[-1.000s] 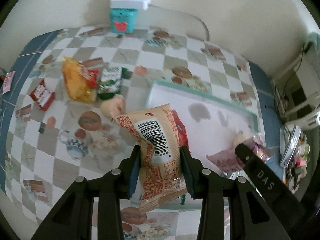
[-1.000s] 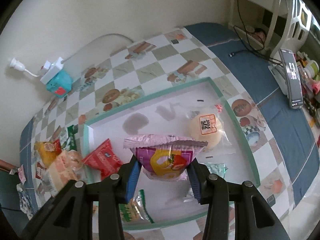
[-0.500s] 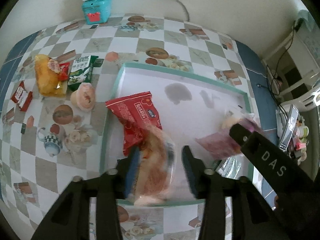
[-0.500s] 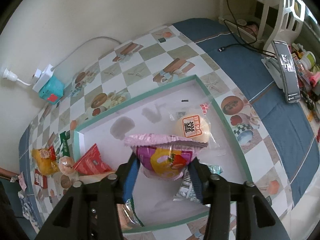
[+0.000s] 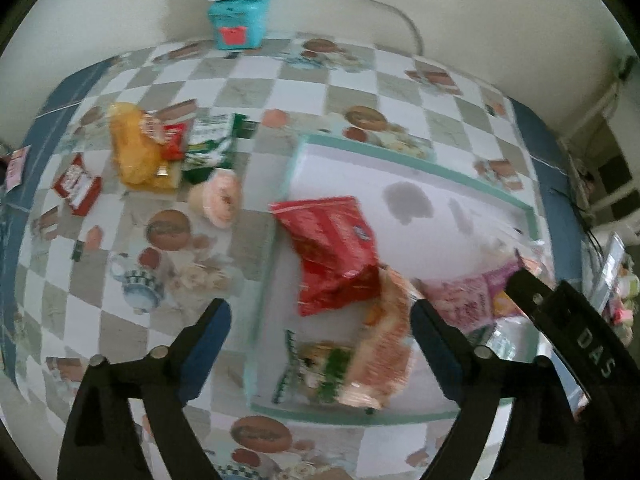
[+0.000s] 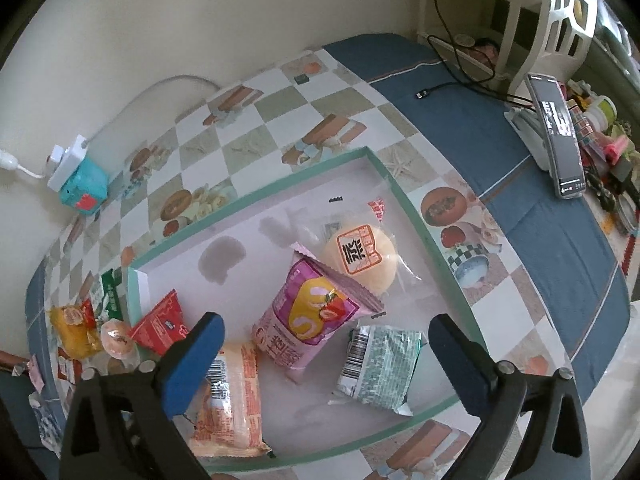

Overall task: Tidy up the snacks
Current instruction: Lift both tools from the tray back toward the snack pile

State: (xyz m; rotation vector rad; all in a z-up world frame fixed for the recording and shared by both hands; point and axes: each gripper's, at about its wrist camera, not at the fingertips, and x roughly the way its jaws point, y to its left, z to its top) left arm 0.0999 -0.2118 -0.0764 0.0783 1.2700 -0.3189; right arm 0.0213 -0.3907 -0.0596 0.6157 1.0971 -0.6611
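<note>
A shallow teal-rimmed tray (image 6: 404,196) (image 5: 416,164) lies on the checked tablecloth. In it are a pink packet (image 6: 308,316) (image 5: 460,296), a round bun in clear wrap (image 6: 360,256), a silver-green packet (image 6: 380,364), an orange packet (image 6: 228,396) (image 5: 384,344), a red packet (image 6: 160,324) (image 5: 332,248) and a green packet (image 5: 316,368). My left gripper (image 5: 320,340) is open and empty above the tray's left rim. My right gripper (image 6: 326,364) is open and empty above the pink packet. On the cloth left of the tray lie a yellow packet (image 5: 136,148), a green packet (image 5: 212,144), a small round cake (image 5: 218,200) and a small red packet (image 5: 78,184).
A teal box with a white power strip on it (image 5: 240,12) (image 6: 80,184) stands by the back wall. A phone on a stand (image 6: 556,128) and small clutter (image 6: 608,128) are at the right. A black cable (image 6: 452,84) lies on the blue cloth.
Both grippers opened. The left let go of the orange packet and the right let go of the pink packet; both packets now lie in the tray. The left view swung back to the left.
</note>
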